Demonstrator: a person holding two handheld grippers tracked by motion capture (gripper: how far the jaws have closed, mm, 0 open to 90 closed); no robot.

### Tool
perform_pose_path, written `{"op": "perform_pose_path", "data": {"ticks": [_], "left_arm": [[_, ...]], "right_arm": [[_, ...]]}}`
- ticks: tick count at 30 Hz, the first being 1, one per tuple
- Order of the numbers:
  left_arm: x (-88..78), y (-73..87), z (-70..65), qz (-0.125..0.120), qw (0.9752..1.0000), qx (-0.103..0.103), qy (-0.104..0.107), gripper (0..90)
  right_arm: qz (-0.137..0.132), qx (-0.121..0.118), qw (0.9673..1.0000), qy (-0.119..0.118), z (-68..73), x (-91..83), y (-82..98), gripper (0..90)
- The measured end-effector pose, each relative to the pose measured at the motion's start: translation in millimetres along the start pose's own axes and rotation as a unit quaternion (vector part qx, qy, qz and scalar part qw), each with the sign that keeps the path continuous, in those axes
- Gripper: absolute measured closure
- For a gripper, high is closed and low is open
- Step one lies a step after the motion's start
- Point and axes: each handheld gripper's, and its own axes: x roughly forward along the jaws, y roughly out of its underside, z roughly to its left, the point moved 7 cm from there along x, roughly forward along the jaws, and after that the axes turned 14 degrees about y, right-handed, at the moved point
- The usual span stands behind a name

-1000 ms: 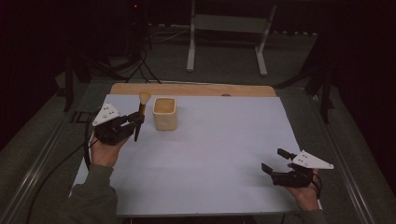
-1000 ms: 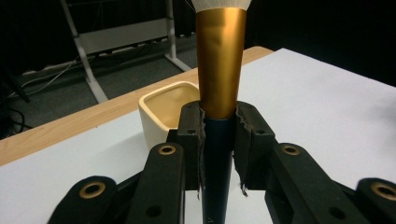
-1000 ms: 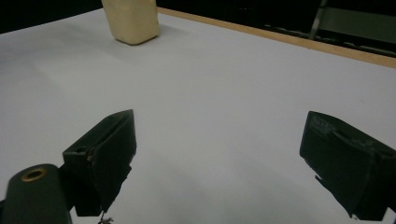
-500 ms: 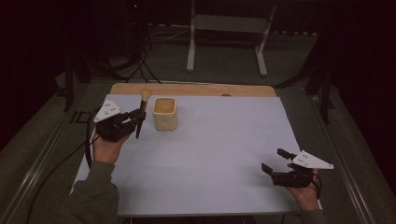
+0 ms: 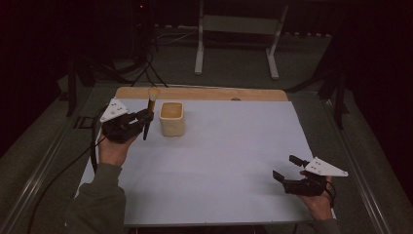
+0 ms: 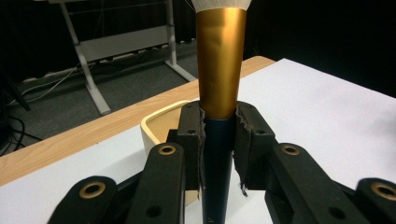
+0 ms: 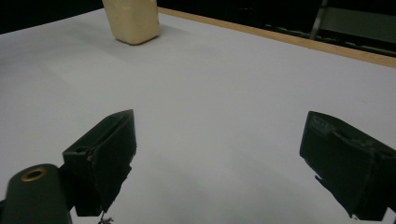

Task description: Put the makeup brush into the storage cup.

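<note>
I am watching the left gripper (image 5: 139,121) at the left of the high view, where its jaws are clenching on a makeup brush (image 5: 149,110) and holding it nearly upright. In the left gripper view, the two black pads (image 6: 190,140) are pressing on either side of the brush (image 6: 219,74) just where its dark blue handle is meeting the gold ferrule, and the pale bristles are running out of the top edge of the frame. The brush is standing just beside a cream cup (image 5: 172,118), on the cup's left in the high view; the cup's rim (image 6: 161,123) is showing directly behind the jaws in the left gripper view. The cup is sitting on the white sheet (image 5: 219,161) that is covering the counter (image 5: 204,93), toward the upper left of that sheet, near the bare wooden strip along the far edge. The right gripper (image 5: 290,170) is resting at the lower right of the high view, well apart from the cup and the brush. In the right gripper view its jaws are standing released and wide, with nothing between them but the white sheet (image 7: 224,102), and the cup (image 7: 131,21) is appearing at the upper left of that frame.
</note>
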Motion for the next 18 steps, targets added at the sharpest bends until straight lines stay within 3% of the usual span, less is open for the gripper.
{"op": "perform_pose_path", "data": {"ticks": [18], "left_arm": [[8.5,-6.4,5.4,-0.004,1.0,0.0,-0.005,74.6]], "right_arm": [[-0.001,0.001,1.0,0.0,-0.4,-0.4,-0.2,10.7]]}}
